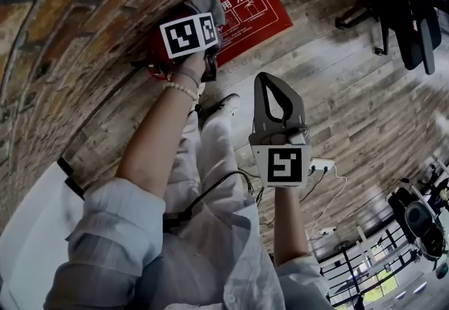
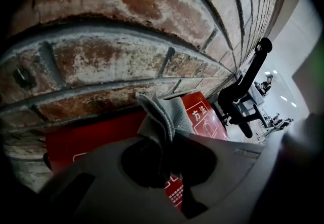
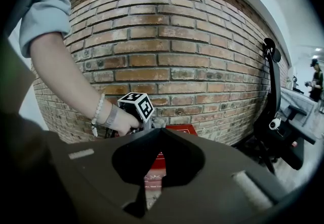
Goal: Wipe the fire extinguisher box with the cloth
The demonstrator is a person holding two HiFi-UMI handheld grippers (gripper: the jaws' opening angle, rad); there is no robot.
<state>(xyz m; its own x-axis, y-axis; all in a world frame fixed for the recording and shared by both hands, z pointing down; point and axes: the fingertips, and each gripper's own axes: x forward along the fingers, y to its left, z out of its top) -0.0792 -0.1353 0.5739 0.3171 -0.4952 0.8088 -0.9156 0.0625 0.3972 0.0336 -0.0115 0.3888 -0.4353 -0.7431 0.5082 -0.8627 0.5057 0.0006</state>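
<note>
Brick wall meets a plank floor, and the red box stands at the foot of the wall with its printed front facing out. An office chair is off to one side, well apart from the box. The left gripper is reached forward to the box, its jaws pinched together on a fold of the grey cloth, which bunches up beyond the tips. From the head view the cloth sits at the box's upper edge, next to the wall; whether it actually presses on the red surface cannot be told. The right gripper is held back over the floor, near the person's legs. Its jaws are closed tip to tip with nothing between them, and it plays no part for now. By my reading the wiping step is in hand, at or close to its start, with the cloth placed at the top of the box. The next move calls for pressing the cloth flat to the box and drawing it across or down the face in strokes. The grip must stay firm so the fold does not slip out, and the hard jaw tips should be kept off the brick.
</note>
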